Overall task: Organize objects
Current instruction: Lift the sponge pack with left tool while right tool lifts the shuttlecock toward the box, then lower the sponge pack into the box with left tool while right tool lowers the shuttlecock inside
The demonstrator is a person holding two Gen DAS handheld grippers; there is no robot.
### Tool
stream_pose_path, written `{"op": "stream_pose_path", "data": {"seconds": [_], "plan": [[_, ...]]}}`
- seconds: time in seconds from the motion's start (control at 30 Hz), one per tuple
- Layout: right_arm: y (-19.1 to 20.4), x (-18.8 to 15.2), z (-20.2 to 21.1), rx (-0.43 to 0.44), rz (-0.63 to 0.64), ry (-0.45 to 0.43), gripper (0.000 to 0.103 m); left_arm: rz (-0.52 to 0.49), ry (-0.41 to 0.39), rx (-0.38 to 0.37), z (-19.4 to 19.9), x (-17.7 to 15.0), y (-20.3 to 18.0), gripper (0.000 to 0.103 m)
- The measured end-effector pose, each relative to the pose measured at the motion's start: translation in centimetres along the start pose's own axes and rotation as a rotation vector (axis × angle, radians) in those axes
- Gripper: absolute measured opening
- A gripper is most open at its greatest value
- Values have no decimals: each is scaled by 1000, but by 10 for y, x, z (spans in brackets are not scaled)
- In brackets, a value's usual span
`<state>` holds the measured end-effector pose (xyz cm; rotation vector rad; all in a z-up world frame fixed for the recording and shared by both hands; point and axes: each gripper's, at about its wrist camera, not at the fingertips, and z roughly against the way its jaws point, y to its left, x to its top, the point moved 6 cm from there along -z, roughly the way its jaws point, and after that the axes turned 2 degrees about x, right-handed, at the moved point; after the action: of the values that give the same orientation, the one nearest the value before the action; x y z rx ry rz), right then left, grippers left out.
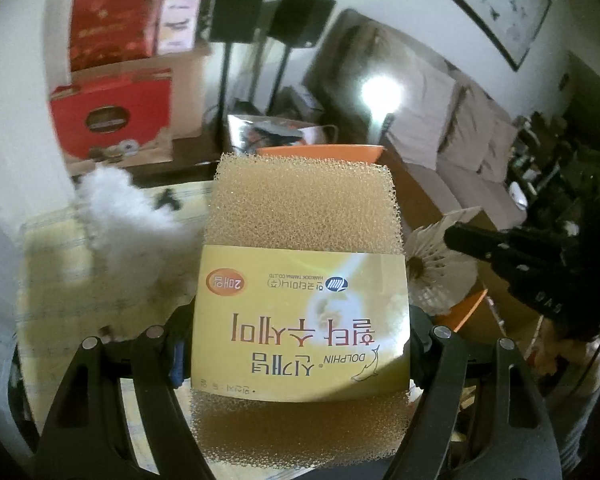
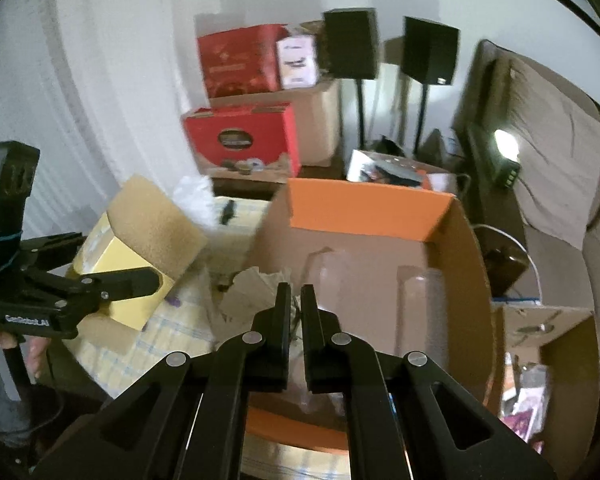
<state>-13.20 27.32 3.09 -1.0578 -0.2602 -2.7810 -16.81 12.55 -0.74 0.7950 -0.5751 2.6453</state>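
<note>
Left gripper (image 1: 300,344) fingers pinched sponge (image 1: 300,280), left of cardboard box (image 2: 460,240); right gripper (image 2: 296,300) fingers nearly together, gripping shuttlecock (image 1: 440,268) over box.

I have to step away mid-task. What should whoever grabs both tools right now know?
Left tool: shut on the tan packaged sponge with yellow label, held in the air left of the open orange-flapped cardboard box.
Right tool: nearly closed on the white feather shuttlecock at the box edge.
Done: both items picked up.
Left: put both into the box; a white fluffy object waits on the checked tablecloth.
</note>
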Motion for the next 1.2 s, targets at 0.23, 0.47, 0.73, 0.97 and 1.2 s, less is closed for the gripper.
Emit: {"op": "stream_pose_path", "data": {"seconds": [0.23, 0.47, 0.73, 0.97, 1.2], "plan": [[-41, -11, 1, -45, -66, 4, 4, -21, 36, -44, -34, 15, -38, 76], [-68, -22, -5, -71, -118, 19, 5, -44, 74, -30, -66, 21, -61, 76], [-79, -30, -2, -82, -134, 15, 9, -22, 99, -31, -97, 42, -74, 75], [-90, -33, -8, -68, -168, 13, 11, 29, 138, -29, -138, 64, -82, 75], [-101, -38, -14, -84, -186, 12, 12, 69, 151, 14, -180, 78, -89, 75]]}}
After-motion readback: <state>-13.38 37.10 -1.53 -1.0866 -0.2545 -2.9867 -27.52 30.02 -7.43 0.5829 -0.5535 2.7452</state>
